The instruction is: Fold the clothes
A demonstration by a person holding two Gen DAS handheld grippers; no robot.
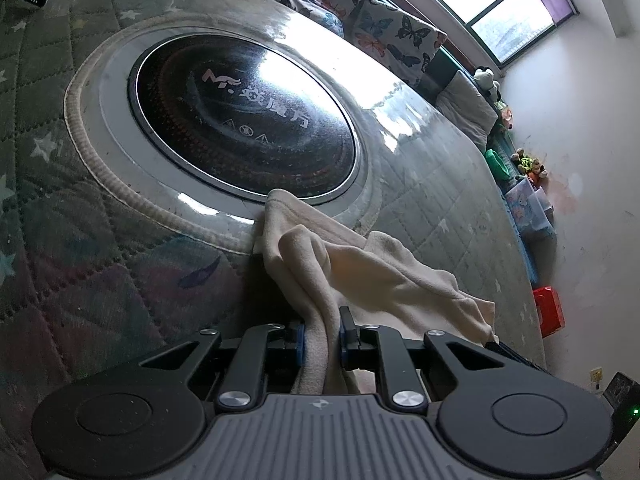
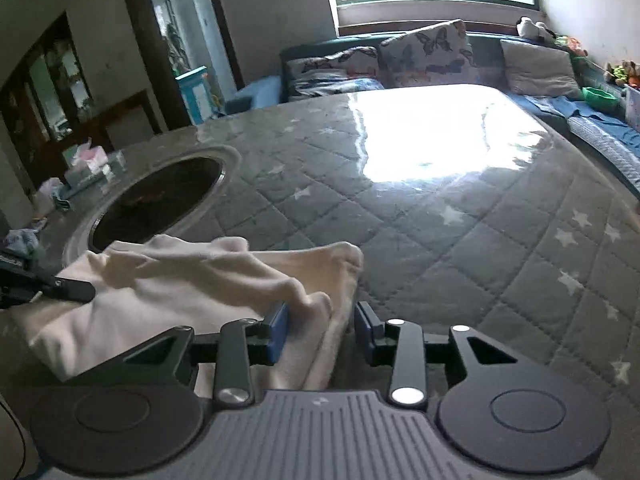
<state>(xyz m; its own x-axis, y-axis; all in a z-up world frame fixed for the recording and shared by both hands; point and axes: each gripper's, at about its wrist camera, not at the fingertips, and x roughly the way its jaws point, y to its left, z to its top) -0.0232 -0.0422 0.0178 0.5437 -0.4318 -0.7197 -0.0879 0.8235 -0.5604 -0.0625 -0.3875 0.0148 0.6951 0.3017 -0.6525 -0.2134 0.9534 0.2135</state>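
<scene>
Cream cloth lies bunched on the quilted table cover, one corner lapping the rim of the round black cooktop. Left wrist view: the left gripper pinches a fold of it between blue pads.

Right wrist view: the same cloth sits just beside the cooktop (partly over its edge), and the right gripper has fabric between its fingers, which stand apart with a gap at the right pad.

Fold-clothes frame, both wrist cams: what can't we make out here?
- Cream fleece garment: type unknown; bunched, lower part behind left gripper body.
- Right gripper grip: left wrist view cuts it off; right wrist view shows cloth between the fingers, with a gap at one pad.
- Round black glass cooktop lettering: partly glare-washed, left wrist view.
</scene>
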